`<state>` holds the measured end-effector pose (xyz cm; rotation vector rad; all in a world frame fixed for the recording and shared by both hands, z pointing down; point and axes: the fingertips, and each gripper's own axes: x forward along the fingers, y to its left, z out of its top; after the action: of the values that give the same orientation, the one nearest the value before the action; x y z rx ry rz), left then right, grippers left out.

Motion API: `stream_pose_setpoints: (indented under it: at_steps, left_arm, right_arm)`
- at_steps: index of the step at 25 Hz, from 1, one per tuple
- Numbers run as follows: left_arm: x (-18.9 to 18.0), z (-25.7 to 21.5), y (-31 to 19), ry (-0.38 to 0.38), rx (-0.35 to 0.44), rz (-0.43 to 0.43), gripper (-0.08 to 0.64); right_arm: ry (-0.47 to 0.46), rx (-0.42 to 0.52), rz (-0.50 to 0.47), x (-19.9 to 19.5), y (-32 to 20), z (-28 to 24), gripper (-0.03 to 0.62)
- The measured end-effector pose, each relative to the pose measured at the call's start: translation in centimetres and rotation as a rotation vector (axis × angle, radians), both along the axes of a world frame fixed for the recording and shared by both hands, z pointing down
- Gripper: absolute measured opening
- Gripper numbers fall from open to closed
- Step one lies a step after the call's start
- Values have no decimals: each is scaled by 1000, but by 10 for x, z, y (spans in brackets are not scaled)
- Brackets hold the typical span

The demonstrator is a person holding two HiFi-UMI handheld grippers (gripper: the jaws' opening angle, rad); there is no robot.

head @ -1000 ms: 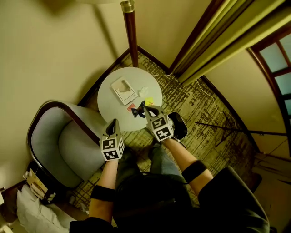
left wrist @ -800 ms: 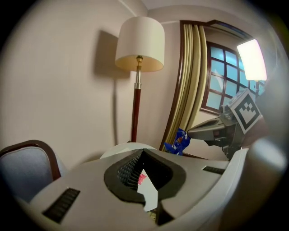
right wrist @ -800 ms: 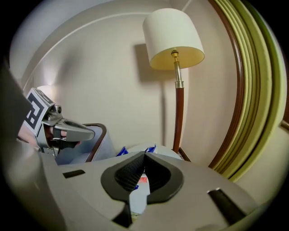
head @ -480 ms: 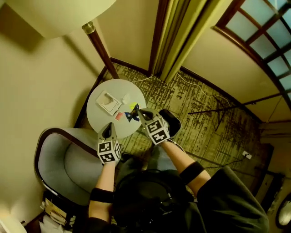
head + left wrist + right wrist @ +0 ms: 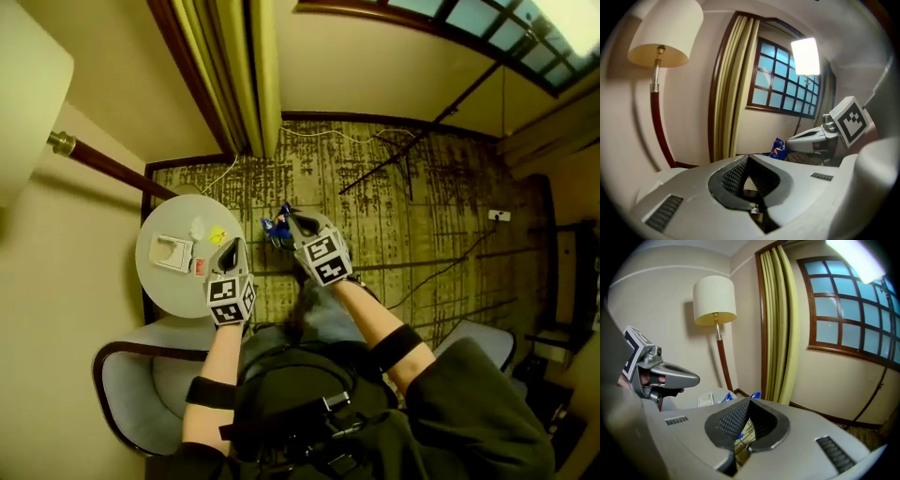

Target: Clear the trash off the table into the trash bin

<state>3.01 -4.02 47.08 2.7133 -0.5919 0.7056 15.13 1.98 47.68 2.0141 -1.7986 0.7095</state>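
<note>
My right gripper (image 5: 286, 225) is shut on a crumpled blue wrapper (image 5: 274, 228) and holds it over the patterned carpet, just right of the round grey table (image 5: 159, 291). In the right gripper view blue scraps (image 5: 756, 394) poke out past the closed jaws. The left gripper (image 5: 229, 247) hovers at the table's right edge, shut and empty. On the table lie a white flat packet (image 5: 173, 251), a white crumpled scrap (image 5: 196, 228), a yellow scrap (image 5: 217, 234) and a small red piece (image 5: 200, 269). No trash bin is in view.
A floor lamp's pole (image 5: 108, 164) rises behind the table beside yellow-green curtains (image 5: 234, 75). A grey armchair (image 5: 131, 394) stands below the table. Cables and thin dark rods (image 5: 403, 173) cross the carpet, and another grey seat (image 5: 483, 342) sits at right.
Both grippers swung right, away from over the table. The right one carried the blue wrapper off the tabletop to above the carpet. The head view turned right too.
</note>
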Motion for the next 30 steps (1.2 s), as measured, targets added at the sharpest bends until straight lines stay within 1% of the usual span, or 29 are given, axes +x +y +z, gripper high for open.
stream_pose_setpoints:
  at_steps: [3,5,9,13,18,23,30]
  left_arm:
    - [27,10,23,8,-20,106,1]
    - [35,22,33,7,-18,147,1]
    - [47,40,47,-19,-22,191,1]
    - [57,69,52,-53,-48,215,1]
    - [79,130,57,-88,-79,258,1]
    - [112,202,60,-121,-107,296,1]
    - [144,323,67,-188,-120,352,1]
  right_arm:
    - [12,-7,90,19,27,10,14]
    - [16,-16,128,26,40,19,14]
    - [-4,-47,170,36,60,42,14]
    - [-24,-76,197,43,65,83,14]
    - [-85,-123,237,53,65,165,14]
    - [-128,-162,283,73,65,250,14]
    - [-192,-223,358,88,78,385,14]
